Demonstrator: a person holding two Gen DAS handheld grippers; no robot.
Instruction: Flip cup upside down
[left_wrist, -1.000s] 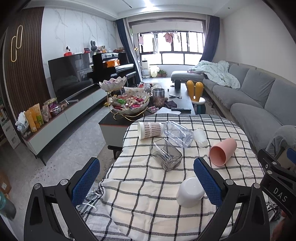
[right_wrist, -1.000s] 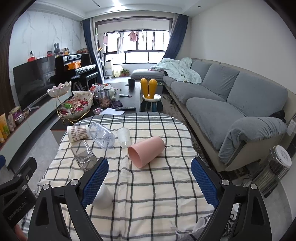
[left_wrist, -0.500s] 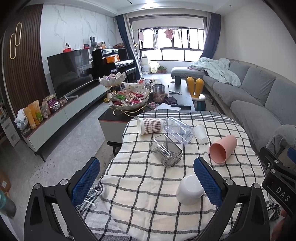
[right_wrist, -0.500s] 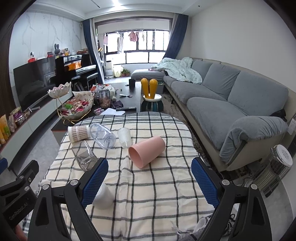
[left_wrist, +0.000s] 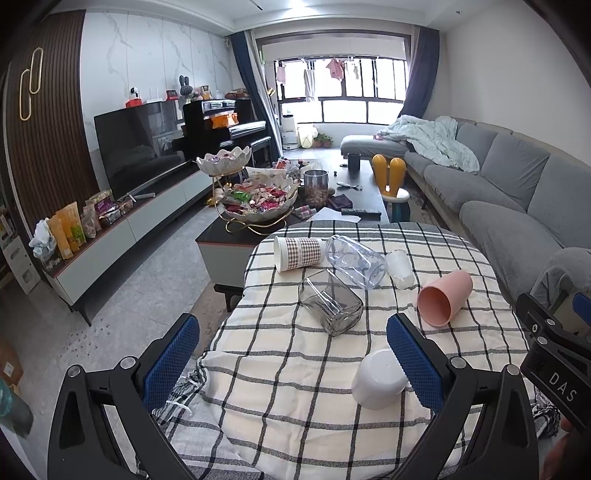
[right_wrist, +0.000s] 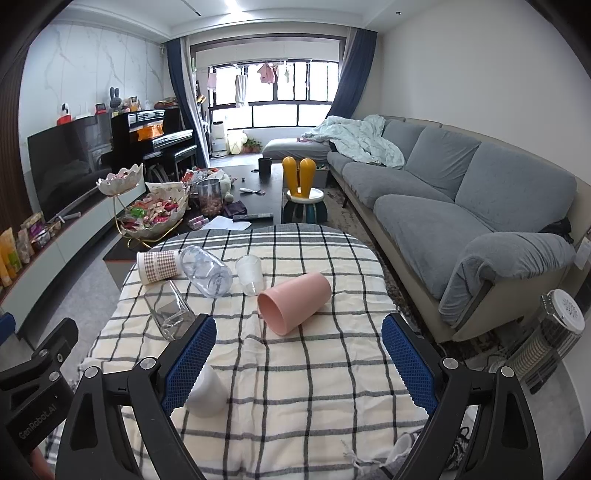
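Several cups rest on a checked tablecloth (left_wrist: 295, 369). A pink cup (left_wrist: 443, 299) (right_wrist: 293, 302) lies on its side, mouth toward me. A white cup (left_wrist: 378, 378) (right_wrist: 207, 387) stands upside down near the front. A grey square glass (left_wrist: 330, 306) (right_wrist: 169, 309), a clear round glass (left_wrist: 354, 260) (right_wrist: 207, 271), a checked paper cup (left_wrist: 297, 253) (right_wrist: 159, 266) and a small clear cup (left_wrist: 400, 267) (right_wrist: 250, 275) lie on their sides. My left gripper (left_wrist: 291, 362) is open and empty above the front of the table. My right gripper (right_wrist: 299, 358) is open and empty, short of the pink cup.
A grey sofa (right_wrist: 461, 206) runs along the right. A dark coffee table (left_wrist: 347, 199) with candy bowls (left_wrist: 258, 203) stands beyond the table. A TV unit (left_wrist: 129, 221) lines the left wall. A heater (right_wrist: 550, 343) stands on the floor at right.
Both views have shifted slightly; the cups sit a little lower in the left wrist view. No cup has moved and both grippers stay open.
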